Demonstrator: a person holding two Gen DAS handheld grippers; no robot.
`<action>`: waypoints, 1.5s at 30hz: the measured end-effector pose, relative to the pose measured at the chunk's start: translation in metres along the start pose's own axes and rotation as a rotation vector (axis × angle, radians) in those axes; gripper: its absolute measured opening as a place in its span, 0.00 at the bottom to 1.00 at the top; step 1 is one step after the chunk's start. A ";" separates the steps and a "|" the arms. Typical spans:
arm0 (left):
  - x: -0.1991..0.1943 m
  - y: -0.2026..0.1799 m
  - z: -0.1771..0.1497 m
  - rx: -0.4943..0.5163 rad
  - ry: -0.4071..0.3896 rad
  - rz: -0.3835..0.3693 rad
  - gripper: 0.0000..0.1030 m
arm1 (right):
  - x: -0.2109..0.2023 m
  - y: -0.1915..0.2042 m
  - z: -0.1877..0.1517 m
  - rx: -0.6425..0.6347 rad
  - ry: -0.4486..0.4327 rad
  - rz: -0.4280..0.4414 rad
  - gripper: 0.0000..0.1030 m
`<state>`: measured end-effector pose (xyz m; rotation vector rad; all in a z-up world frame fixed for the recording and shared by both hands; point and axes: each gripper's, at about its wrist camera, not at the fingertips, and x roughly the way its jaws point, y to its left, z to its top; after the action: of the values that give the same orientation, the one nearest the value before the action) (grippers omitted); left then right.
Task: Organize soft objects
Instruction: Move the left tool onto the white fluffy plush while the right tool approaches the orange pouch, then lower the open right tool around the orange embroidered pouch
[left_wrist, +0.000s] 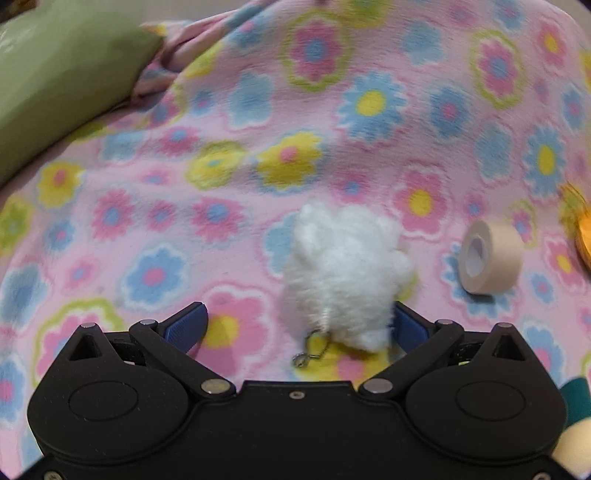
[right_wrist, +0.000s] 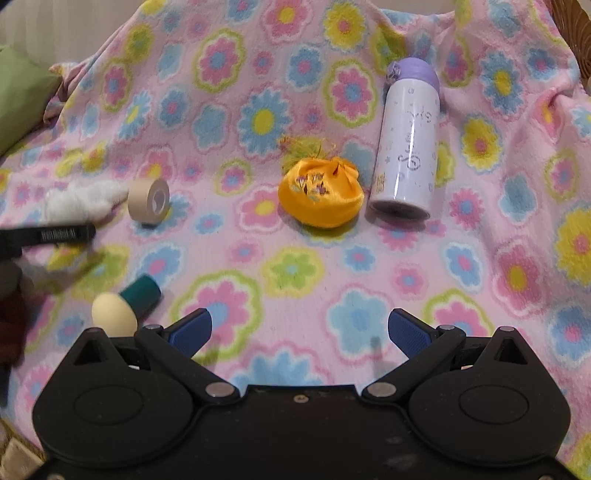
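A white fluffy plush (left_wrist: 343, 273) with a small metal keyring lies on the flowered pink blanket (left_wrist: 221, 129). It sits between the fingers of my left gripper (left_wrist: 299, 325), which is open, and it leans against the right finger. In the right wrist view the plush (right_wrist: 85, 201) is at the far left, with a black finger of the left gripper just in front of it. An orange satin pouch (right_wrist: 320, 195) rests mid-blanket, well ahead of my right gripper (right_wrist: 299, 328), which is open with nothing between its fingers.
A beige tape roll (right_wrist: 149, 201) lies just right of the plush. A white bottle with a purple cap (right_wrist: 406, 140) lies beside the pouch. A cream egg-shaped sponge on a teal base (right_wrist: 114, 314) is near my right gripper's left finger. A green pillow (left_wrist: 55, 81) borders the blanket's left.
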<state>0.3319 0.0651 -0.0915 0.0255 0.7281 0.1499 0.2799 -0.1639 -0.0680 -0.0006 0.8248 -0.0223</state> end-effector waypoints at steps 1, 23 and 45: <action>0.000 -0.002 0.000 0.017 -0.003 0.004 0.96 | 0.002 0.000 0.003 0.011 -0.008 0.001 0.99; 0.002 -0.002 -0.002 0.014 -0.011 0.030 0.98 | 0.070 0.003 0.047 0.146 -0.135 -0.049 0.92; 0.002 -0.002 -0.002 0.009 -0.014 0.032 0.98 | 0.108 0.007 0.075 0.180 -0.147 -0.113 0.75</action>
<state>0.3324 0.0636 -0.0943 0.0471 0.7148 0.1769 0.4084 -0.1601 -0.0961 0.1195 0.6729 -0.2003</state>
